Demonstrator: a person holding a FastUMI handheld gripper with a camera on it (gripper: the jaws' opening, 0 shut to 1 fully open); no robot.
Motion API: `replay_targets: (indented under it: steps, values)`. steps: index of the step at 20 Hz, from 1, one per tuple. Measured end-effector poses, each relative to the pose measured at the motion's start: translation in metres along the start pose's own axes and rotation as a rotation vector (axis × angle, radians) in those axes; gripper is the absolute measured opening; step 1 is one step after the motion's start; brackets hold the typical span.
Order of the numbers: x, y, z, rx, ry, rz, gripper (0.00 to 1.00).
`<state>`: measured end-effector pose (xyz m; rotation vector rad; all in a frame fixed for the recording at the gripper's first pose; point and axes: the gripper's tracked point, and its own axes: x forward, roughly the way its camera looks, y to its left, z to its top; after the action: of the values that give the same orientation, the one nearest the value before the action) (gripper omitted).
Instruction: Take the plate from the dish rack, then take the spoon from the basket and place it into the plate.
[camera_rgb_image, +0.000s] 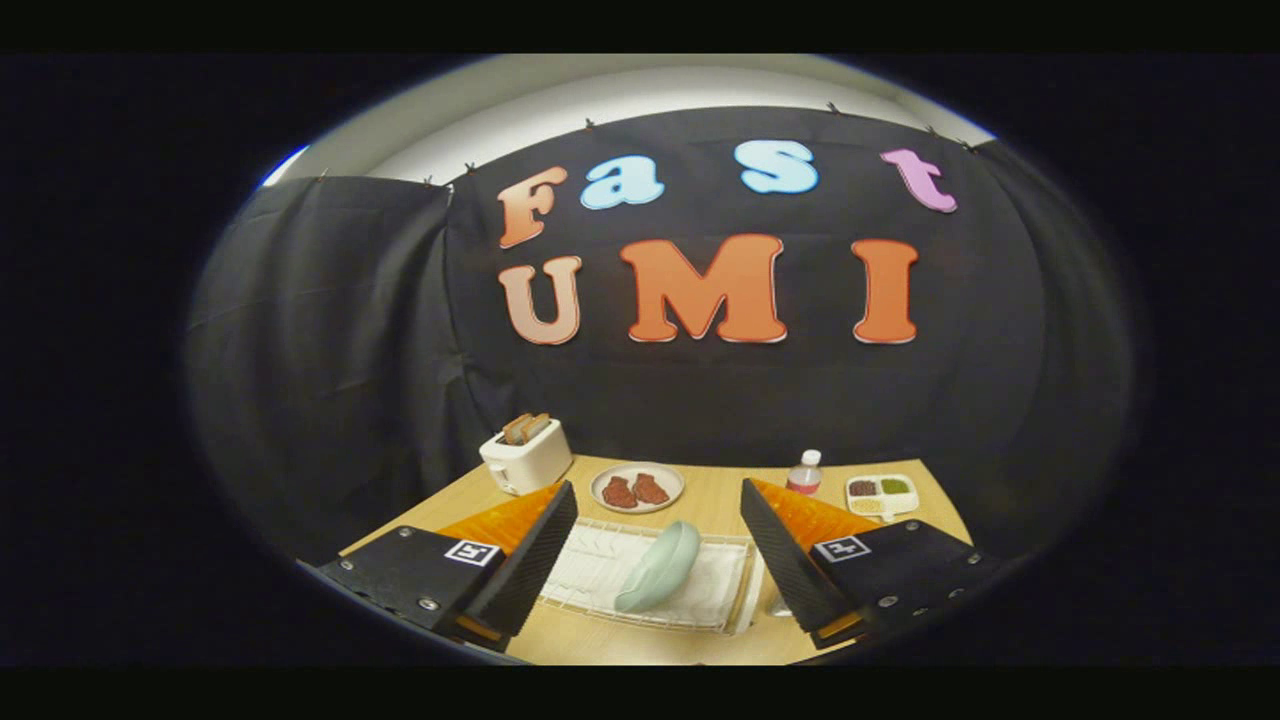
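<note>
The wooden tabletop (720, 505) stretched out ahead toward the black cloth wall, and everything stood on it. Nearest the gripper lay the white wire dish rack (600, 575), flat and wide, set on a pale cloth between the two fingers and just ahead of them. In the rack a pale green plate (660, 567) stood tilted on its edge, leaning over, roughly in the middle of the rack and closer to the right finger than the left.

The gripper (660, 500) hung above the near edge of the tabletop with its fingers spread wide apart, holding nothing; neither finger touched the plate or the rack.

Beyond the rack, off to the left by the wall, stood a white toaster (527, 458) with slices of bread (526, 427) poking out of its slots. Just beside it toward the centre lay a round white dish (637, 487) carrying two reddish-brown pieces of meat (634, 490). Further right, past the right finger, I saw a small divided white tray (881, 494) with dark, green and yellowish fillings in its compartments. Between the meat dish and that tray stood a small clear bottle (805, 472) with a white cap and a pink label, upright, partly hidden behind the tip of the right finger.
</note>
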<state>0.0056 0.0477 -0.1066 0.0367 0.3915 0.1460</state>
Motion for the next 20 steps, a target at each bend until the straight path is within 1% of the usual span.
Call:
replay_targets:
  steps: [5,9,12,14,16,19,20]
  values:
    - [0.017,0.003,-0.039,0.11,0.17,0.029,0.97]
    - [0.03,0.006,-0.069,0.104,0.312,0.034,0.95]
    - [0.044,-0.001,-0.094,0.129,0.425,-0.013,0.94]
    - [0.053,0.0,-0.11,0.127,0.49,-0.027,0.93]
    - [0.06,0.001,-0.123,0.118,0.566,-0.026,0.92]
    - [0.067,0.007,-0.145,0.142,0.705,-0.011,0.9]
    - [0.069,0.006,-0.151,0.147,0.746,-0.013,0.88]
